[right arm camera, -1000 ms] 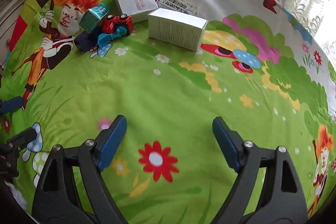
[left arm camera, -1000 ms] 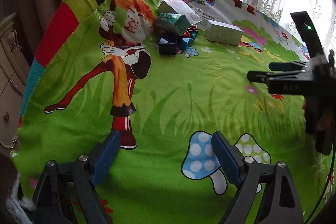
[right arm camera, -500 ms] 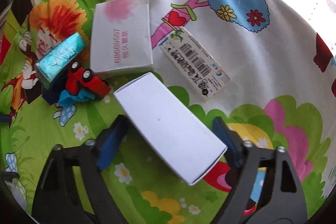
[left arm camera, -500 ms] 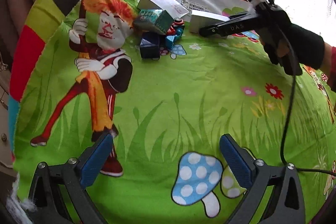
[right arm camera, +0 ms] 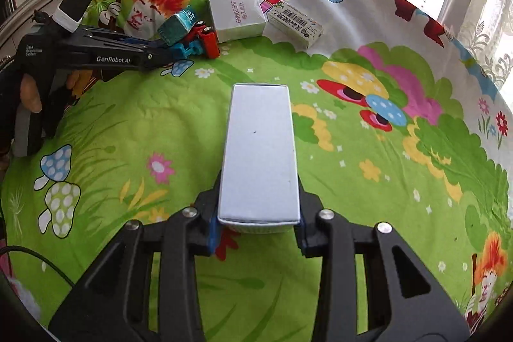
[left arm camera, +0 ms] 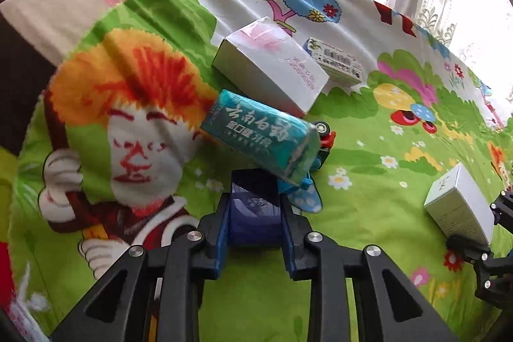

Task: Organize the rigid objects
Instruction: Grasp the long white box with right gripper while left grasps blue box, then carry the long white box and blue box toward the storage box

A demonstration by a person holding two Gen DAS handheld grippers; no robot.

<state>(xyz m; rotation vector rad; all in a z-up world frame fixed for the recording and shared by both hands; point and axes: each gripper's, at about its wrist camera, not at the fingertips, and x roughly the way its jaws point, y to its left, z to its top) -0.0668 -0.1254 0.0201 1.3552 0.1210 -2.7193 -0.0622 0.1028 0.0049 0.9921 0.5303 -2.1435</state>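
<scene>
A: Your left gripper [left arm camera: 255, 225] is hemmed in: the teal box [left arm camera: 261, 138] leans right over the dark blue box [left arm camera: 255, 209] it clamps.

B: And rightward?

A: Open green cloth [right arm camera: 336, 181] lies around your right gripper [right arm camera: 258, 225]; the pink-white box [right arm camera: 235, 8] and toy car [right arm camera: 205, 37] crowd the far end.
</scene>
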